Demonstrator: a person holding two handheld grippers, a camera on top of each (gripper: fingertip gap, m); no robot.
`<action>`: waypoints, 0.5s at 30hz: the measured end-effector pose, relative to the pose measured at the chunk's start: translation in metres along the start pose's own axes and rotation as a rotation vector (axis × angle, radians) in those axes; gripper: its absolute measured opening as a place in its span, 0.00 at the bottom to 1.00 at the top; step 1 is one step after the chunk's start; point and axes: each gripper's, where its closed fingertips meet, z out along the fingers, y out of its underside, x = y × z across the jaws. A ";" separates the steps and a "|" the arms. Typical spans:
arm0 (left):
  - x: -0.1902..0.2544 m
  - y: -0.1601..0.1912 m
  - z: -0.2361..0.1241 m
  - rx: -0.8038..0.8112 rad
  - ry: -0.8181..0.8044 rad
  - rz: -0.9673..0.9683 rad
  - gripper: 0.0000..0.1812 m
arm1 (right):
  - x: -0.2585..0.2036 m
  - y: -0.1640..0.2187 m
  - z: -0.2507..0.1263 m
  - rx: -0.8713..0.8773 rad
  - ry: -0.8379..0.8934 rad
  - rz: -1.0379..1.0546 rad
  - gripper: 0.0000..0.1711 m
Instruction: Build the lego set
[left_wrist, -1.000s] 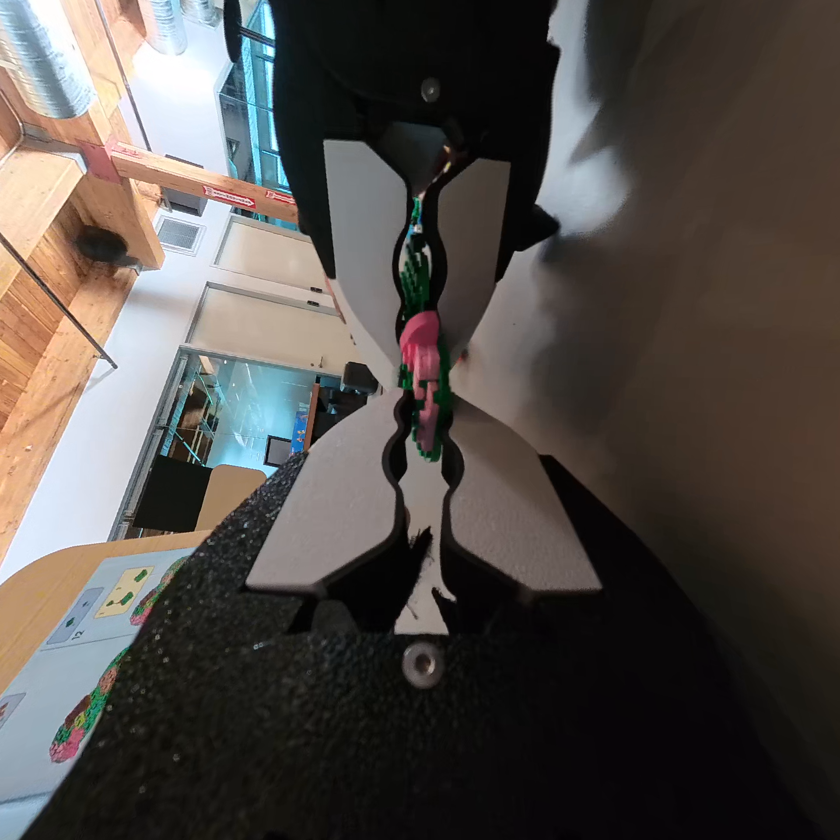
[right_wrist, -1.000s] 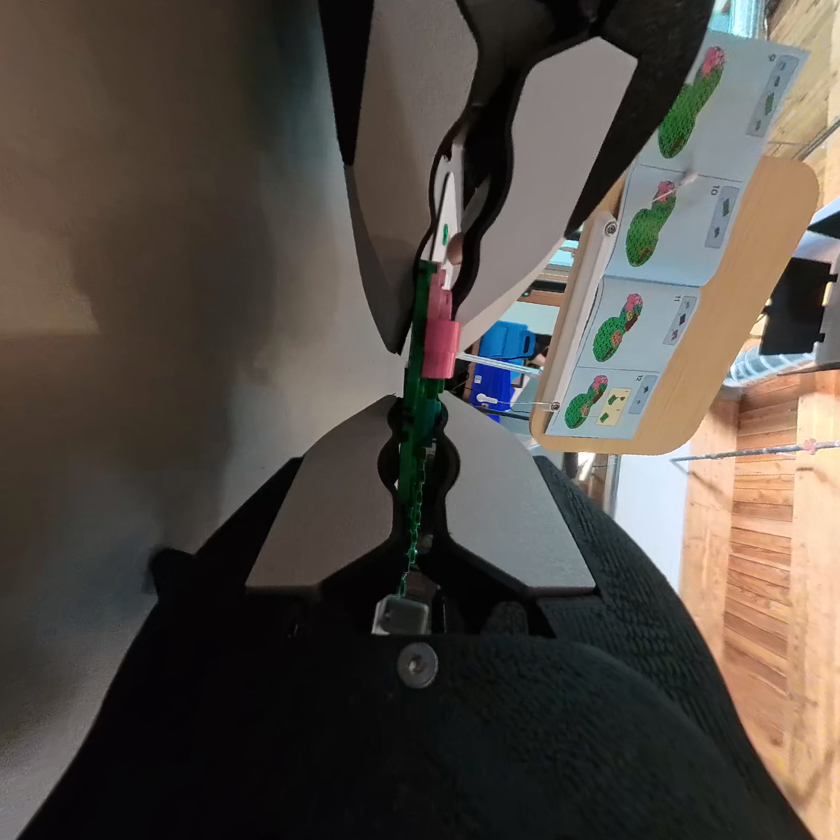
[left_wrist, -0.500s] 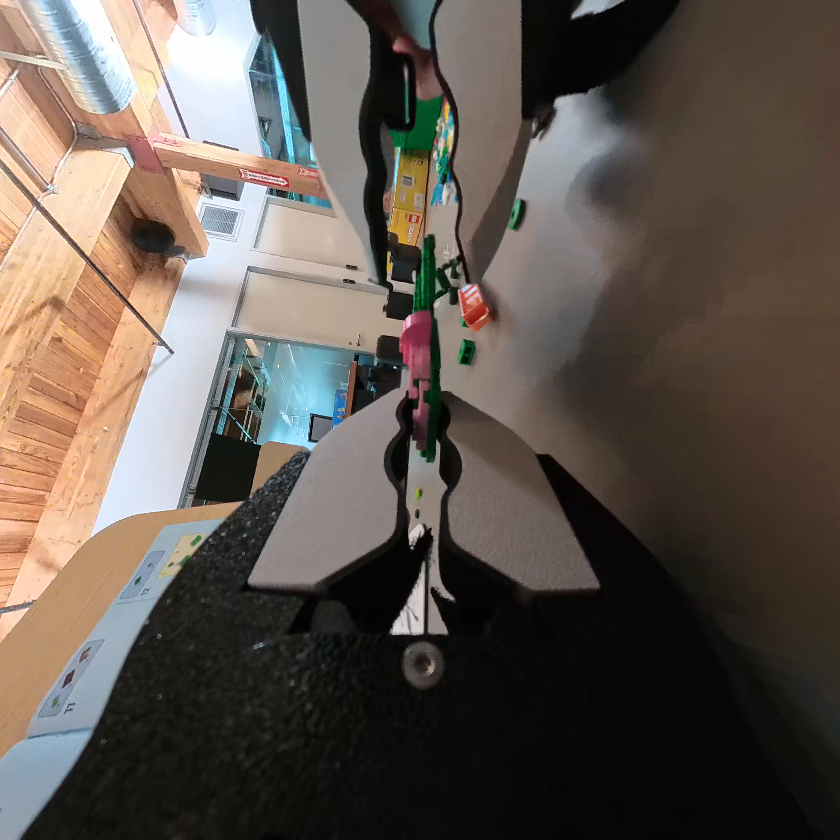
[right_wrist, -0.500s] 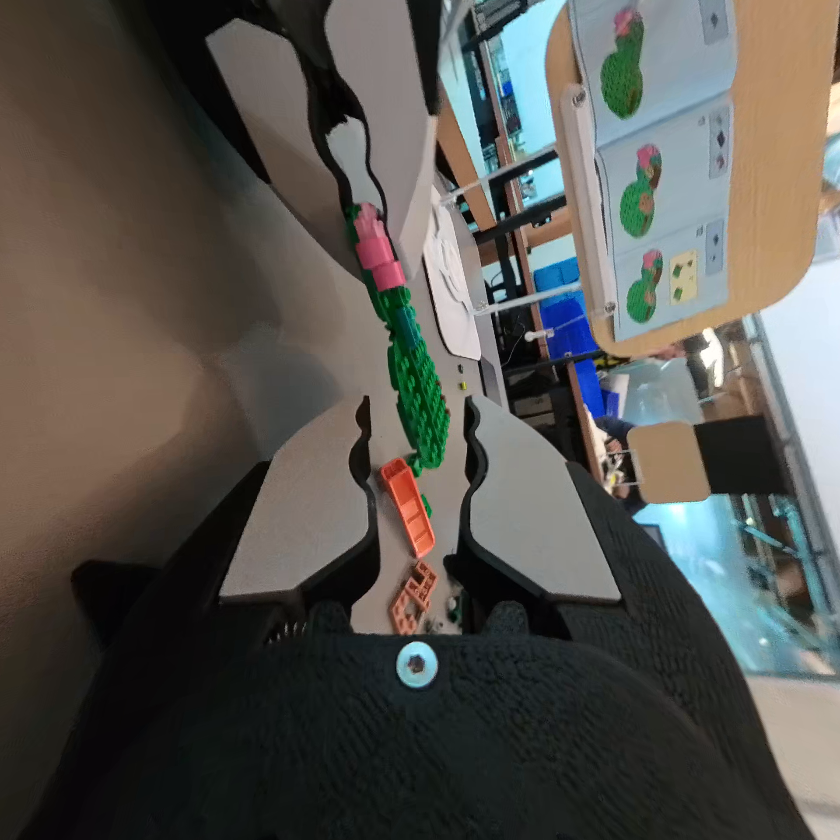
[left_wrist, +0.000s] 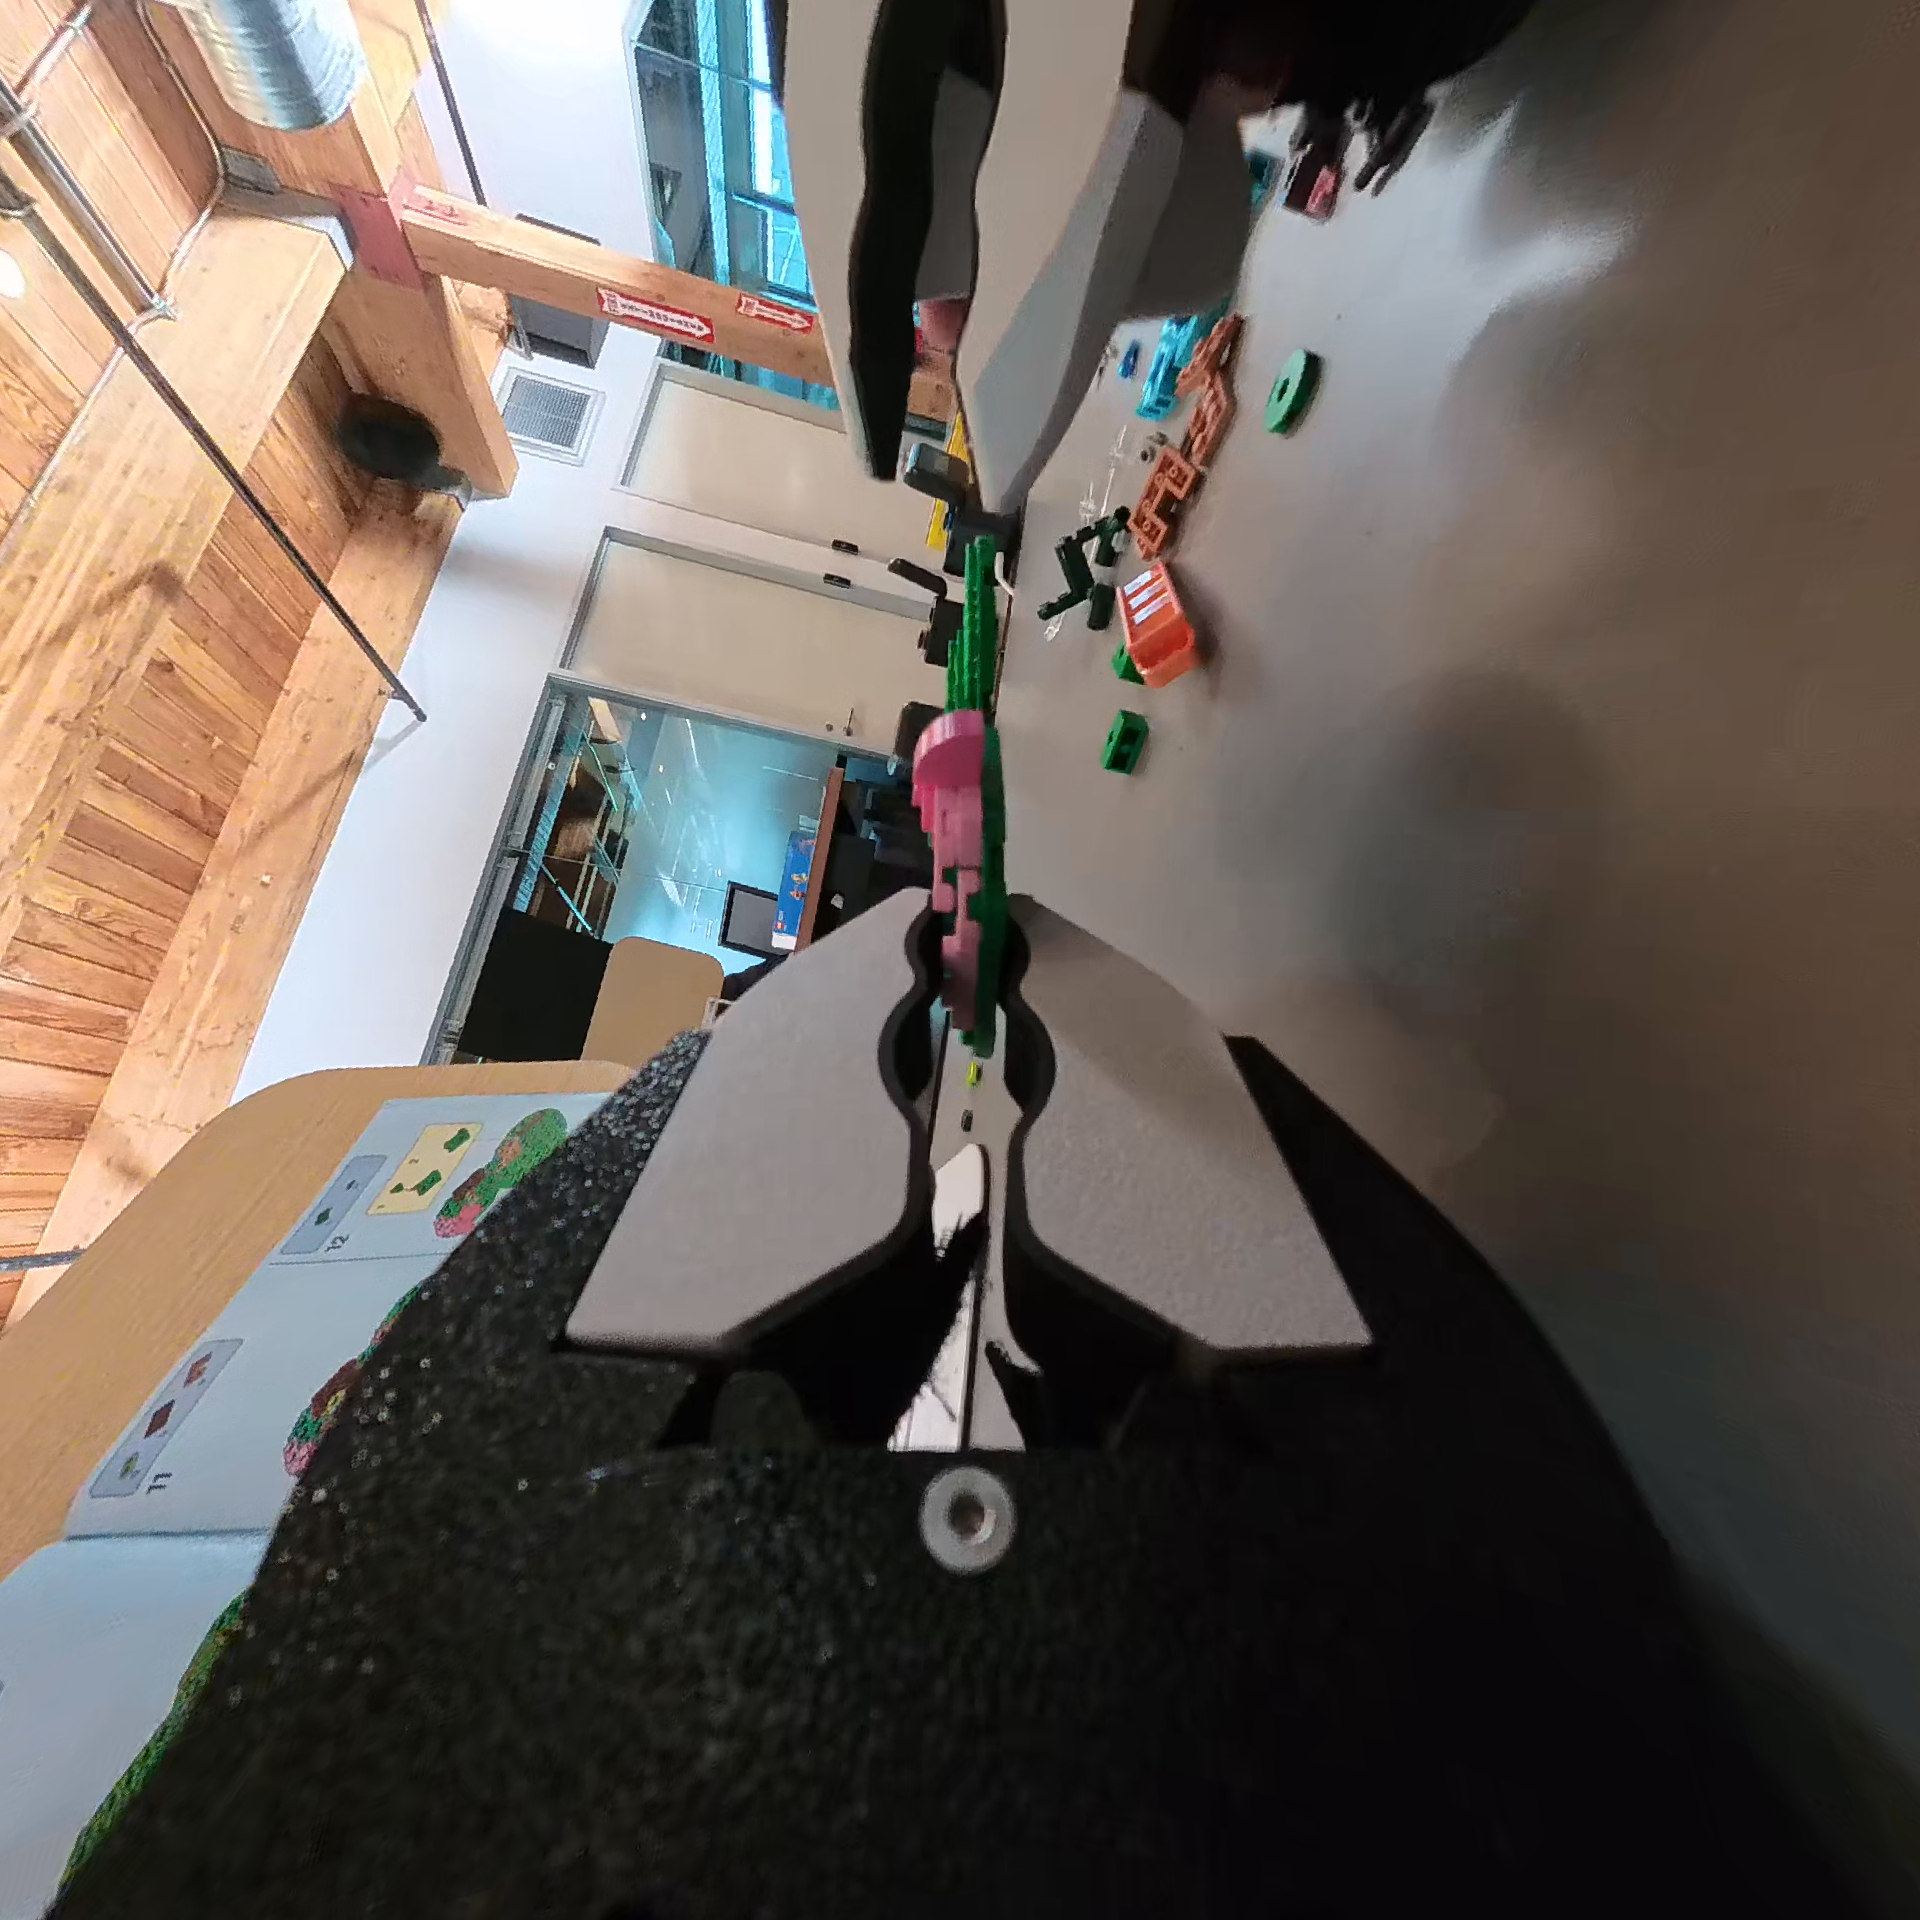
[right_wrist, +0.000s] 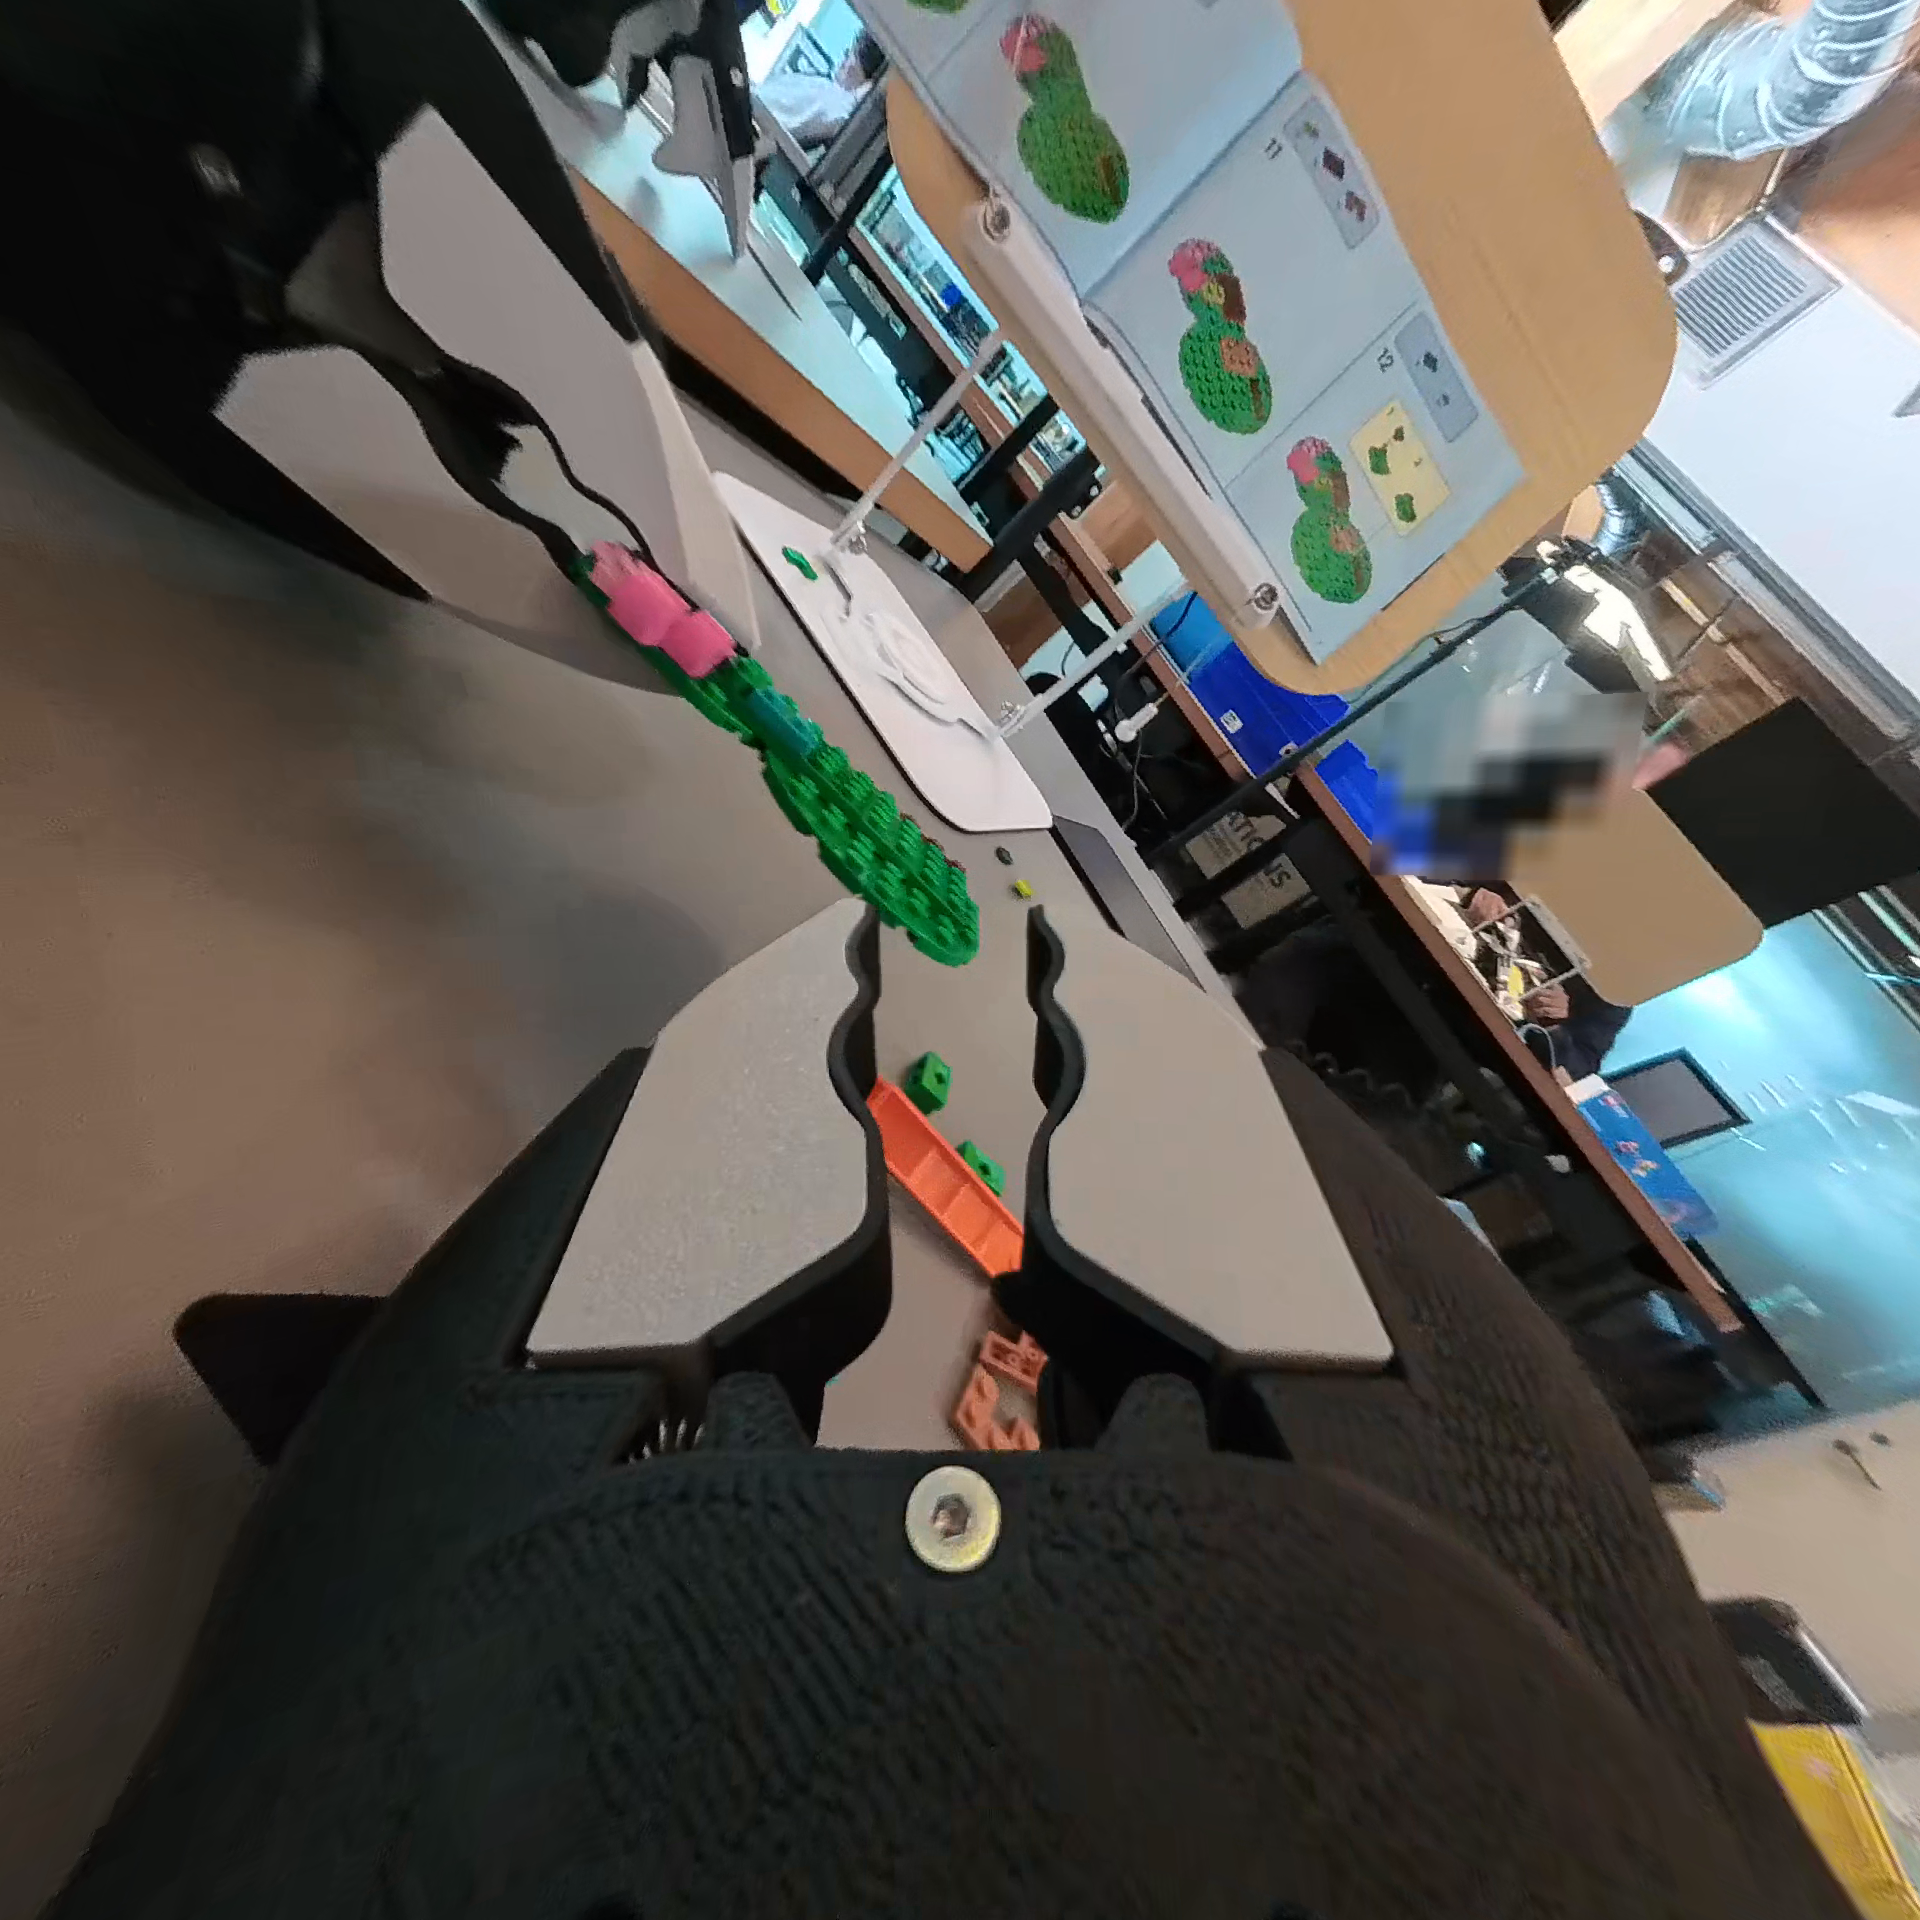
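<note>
While the left tool (left_wrist: 971, 961) clamps the green-and-pink lego build (left_wrist: 966, 831), the right tool (right_wrist: 951, 920) gapes just short of it

Flat green-and-pink lego build (right_wrist: 831, 790), claw-held

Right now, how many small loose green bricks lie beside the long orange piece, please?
2: one green brick at the orange piece's far end, a second green brick beside its middle; others may be hidden.

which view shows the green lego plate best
The right wrist view: the green plate shows its studded face, pink bricks at the far end. The left wrist view sees it edge-on, a thin strip clamped in the left gripper.
</note>
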 end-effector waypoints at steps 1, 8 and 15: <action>-0.001 0.001 0.000 -0.003 -0.005 0.002 0.04 | -0.003 -0.002 0.000 0.007 -0.010 -0.005 0.15; -0.003 0.004 0.000 -0.013 -0.017 -0.021 0.04 | -0.018 -0.020 -0.002 0.074 -0.014 -0.095 0.13; -0.002 0.005 0.000 -0.014 -0.012 -0.026 0.04 | -0.021 -0.036 -0.004 0.153 0.043 -0.189 0.09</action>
